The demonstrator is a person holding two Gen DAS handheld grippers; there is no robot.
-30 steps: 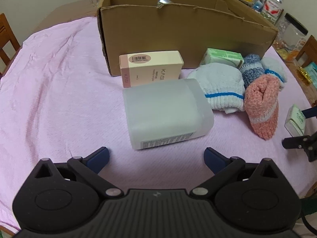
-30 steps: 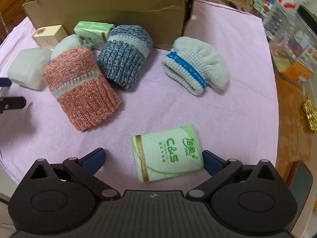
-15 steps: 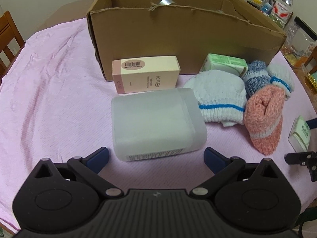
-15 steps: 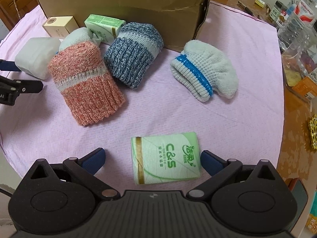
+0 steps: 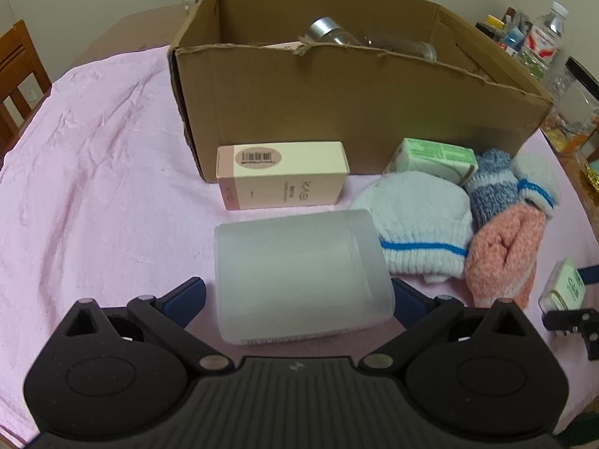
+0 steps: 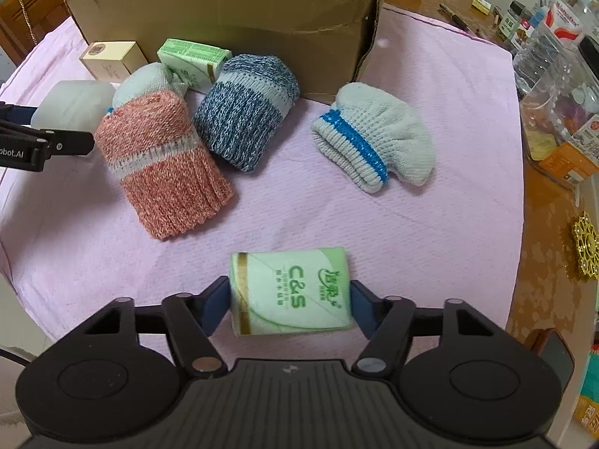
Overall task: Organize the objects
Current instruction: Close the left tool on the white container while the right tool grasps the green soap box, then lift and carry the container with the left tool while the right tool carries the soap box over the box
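Pink cloth [image 6: 430,194]: covers the table under everything.
Cardboard box [image 5: 355,112]: open-topped, at the far side of the cloth; a glass bottle [image 5: 337,35] lies inside.
Translucent container [image 5: 299,273]: on the cloth near the box, between the spread fingers of the left gripper [image 5: 297,297], whose pads do not press it.
Pink carton [image 5: 282,174]: between container and box.
Knitted rolls: salmon roll [image 6: 161,161], blue-grey roll [image 6: 243,108], white roll [image 6: 374,138] with a blue band, right of the container.
Tissue pack [image 6: 290,290]: nearest, green; the right gripper [image 6: 288,305] has just closed and its pads clamp both ends.
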